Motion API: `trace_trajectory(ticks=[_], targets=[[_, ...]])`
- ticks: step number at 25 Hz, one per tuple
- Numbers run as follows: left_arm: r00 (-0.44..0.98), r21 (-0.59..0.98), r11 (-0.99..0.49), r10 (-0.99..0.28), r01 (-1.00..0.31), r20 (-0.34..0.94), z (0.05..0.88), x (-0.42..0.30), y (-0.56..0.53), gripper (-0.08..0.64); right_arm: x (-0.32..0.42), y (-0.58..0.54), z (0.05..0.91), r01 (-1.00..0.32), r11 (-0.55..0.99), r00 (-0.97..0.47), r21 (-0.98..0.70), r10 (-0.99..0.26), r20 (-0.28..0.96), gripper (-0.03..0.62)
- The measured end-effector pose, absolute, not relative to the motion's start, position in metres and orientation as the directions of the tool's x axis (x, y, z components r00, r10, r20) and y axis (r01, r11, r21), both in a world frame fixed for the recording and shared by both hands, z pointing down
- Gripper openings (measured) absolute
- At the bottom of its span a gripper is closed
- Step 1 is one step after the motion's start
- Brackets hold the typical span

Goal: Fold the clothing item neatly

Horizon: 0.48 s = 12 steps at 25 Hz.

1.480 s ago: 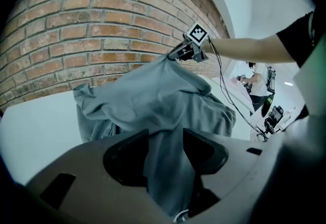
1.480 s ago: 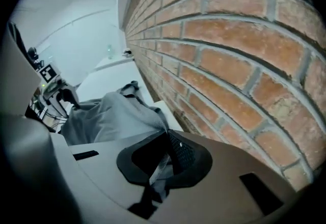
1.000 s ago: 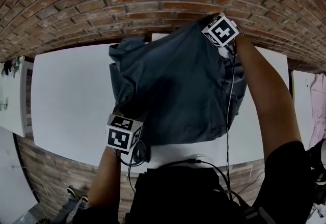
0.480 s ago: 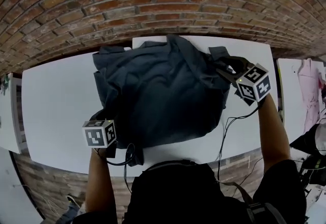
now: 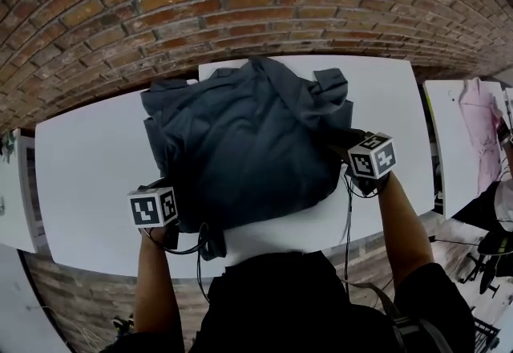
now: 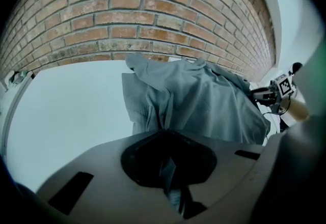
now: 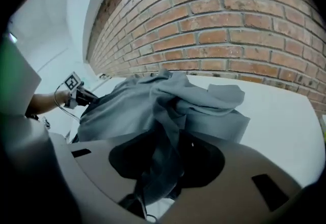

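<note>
Left claw point(image 6: 172, 187) newly clamped on garment point(image 6: 204, 106)

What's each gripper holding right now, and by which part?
The left gripper has just closed its fingers on the dark garment at its near left edge. The right gripper has just opened; cloth at the near right corner lies between its fingers, ungripped.

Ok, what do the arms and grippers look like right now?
Left gripper and right gripper: pale grey shells, each topped by a white cube with black square markers. Black cables trail from both. Bare forearms, black top. The left has just closed on the dark garment; the right has just opened, cloth between.
</note>
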<state>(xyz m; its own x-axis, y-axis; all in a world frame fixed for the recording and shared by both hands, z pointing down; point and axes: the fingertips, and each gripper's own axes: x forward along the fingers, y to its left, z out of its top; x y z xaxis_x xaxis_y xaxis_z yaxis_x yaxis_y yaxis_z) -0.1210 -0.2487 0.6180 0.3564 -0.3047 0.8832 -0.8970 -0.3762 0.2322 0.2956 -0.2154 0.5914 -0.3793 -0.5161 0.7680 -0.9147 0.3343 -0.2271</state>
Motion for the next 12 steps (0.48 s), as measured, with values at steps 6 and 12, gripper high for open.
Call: trace_trajectory(ticks=[6,12], targets=[[0.355,0.249,-0.322,-0.329,-0.913,0.875,0.61,-0.15,-0.244,0.012,0.324,-0.189,0.568,-0.934,0.19,-0.355,-0.301,-0.568,0.743,0.005],[0.368,0.277,-0.296,-0.322,-0.914,0.872,0.611,-0.168,-0.238,0.012,0.373,-0.136,0.586,-0.892,-0.105,-0.309,-0.44,-0.568,0.763,0.006]])
